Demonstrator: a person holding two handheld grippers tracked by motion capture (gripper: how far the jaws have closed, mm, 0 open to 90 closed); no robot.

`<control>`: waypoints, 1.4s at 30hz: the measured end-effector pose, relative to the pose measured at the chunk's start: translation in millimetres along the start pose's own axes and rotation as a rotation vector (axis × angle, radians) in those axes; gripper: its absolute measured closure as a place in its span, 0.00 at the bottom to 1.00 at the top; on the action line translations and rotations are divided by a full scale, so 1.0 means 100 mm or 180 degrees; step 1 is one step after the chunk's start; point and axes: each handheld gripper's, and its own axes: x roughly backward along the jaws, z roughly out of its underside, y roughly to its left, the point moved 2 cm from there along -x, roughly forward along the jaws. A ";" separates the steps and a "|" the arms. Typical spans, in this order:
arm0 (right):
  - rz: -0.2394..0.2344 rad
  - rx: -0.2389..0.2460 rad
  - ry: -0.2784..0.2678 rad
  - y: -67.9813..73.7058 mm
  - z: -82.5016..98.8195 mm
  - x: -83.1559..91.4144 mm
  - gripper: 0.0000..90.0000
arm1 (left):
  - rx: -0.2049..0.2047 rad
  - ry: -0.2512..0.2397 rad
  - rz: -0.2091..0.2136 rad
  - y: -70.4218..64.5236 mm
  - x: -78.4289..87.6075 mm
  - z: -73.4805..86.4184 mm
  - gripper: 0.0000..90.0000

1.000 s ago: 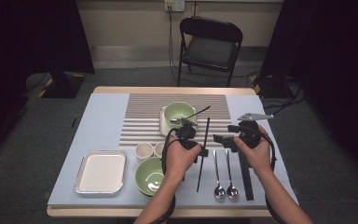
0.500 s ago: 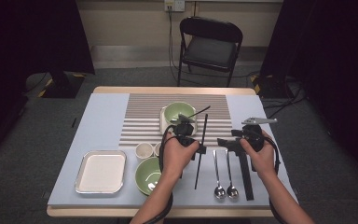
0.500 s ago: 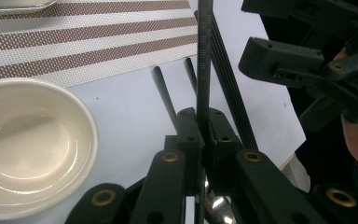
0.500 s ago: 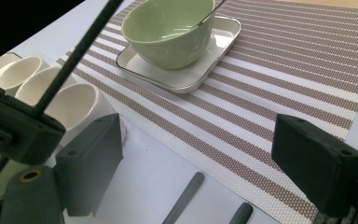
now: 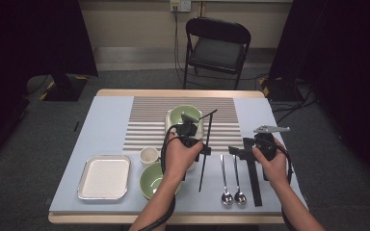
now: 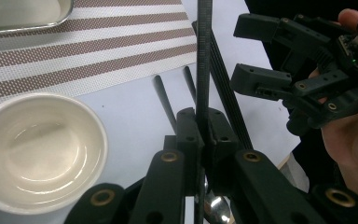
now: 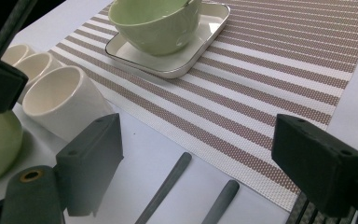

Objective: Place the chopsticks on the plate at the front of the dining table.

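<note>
Left gripper (image 5: 196,144) clamps a black chopstick (image 5: 206,150) held aslant above the table's near centre, while the open right gripper (image 5: 236,150) should close squarely around it before any handover

A thin black chopstick (image 5: 206,144) is up off the table, pinched near its lower part in the left claw (image 6: 204,140), whose jaws are closed tight on it. It stands steeply tilted, its top end leaning over the striped mat toward the green bowl, its lower end down near the blue table surface left of the two spoons. In the left gripper view it runs straight up between the jaws, slim, dark and finely ribbed along its length.
</note>
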 end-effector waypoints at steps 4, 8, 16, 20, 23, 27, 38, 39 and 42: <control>-0.0001 0.0012 0.0023 -0.01 0.04 0.00 0.17 | 0.0009 -0.0004 0.0000 0.01 0.02 -0.01 0.95; 0.0012 -0.0007 0.0036 -0.04 0.10 0.00 0.17 | 0.0021 -0.0027 0.0003 0.03 0.07 -0.03 0.95; -0.0014 -0.0023 0.0056 -0.07 0.19 -0.01 0.17 | 0.0034 -0.0046 -0.0089 0.09 0.20 -0.05 0.95; -0.0009 -0.0001 0.0066 -0.07 0.22 0.01 0.17 | 0.0009 -0.0043 -0.0128 0.12 0.25 -0.07 0.95; -0.0004 -0.0017 0.0070 -0.08 0.24 0.02 0.17 | 0.0026 -0.0051 -0.0137 0.14 0.28 -0.07 0.95; -0.0008 -0.0033 0.0083 -0.10 0.26 0.04 0.17 | 0.0005 -0.0064 -0.0172 0.17 0.32 -0.07 0.95; -0.0021 -0.0059 0.0099 -0.13 0.33 0.07 0.17 | 0.0091 -0.0103 -0.0158 0.23 0.45 -0.10 0.95; -0.0017 -0.0050 0.0096 -0.13 0.33 0.07 0.17 | 0.0111 -0.0102 -0.0166 0.22 0.46 -0.11 0.96; -0.0024 -0.0041 0.0089 -0.13 0.35 0.08 0.17 | 0.0105 -0.0108 -0.0153 0.22 0.48 -0.13 0.96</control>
